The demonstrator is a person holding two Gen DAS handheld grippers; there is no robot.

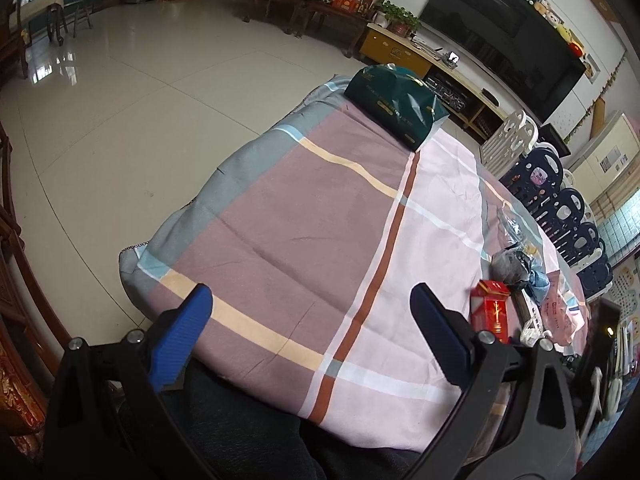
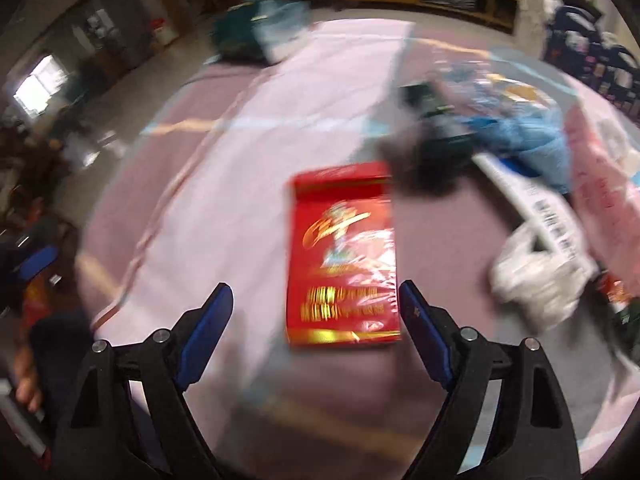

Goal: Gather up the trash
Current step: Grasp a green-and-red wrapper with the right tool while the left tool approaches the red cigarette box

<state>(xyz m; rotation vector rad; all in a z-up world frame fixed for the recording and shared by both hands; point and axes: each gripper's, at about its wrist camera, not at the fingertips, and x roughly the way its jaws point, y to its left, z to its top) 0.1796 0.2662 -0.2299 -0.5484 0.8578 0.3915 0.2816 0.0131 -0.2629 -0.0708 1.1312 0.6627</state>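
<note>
My left wrist view is sharp and evenly daylit; windows at the far left throw white glare on the glossy floor (image 1: 100, 92). My right wrist view is smeared by motion blur, so the red packet (image 2: 344, 256) and its gold print look streaked. Both views bow at the edges, with black corners. Shadows are soft.

A bench under a checked cloth (image 1: 304, 216) carries a red packet (image 2: 344, 256), a green bag (image 1: 394, 110) and, seemingly, crumpled wrappers (image 2: 532, 280).

Right view blurred, red packet (image 2: 343, 256) print unreadable
</note>
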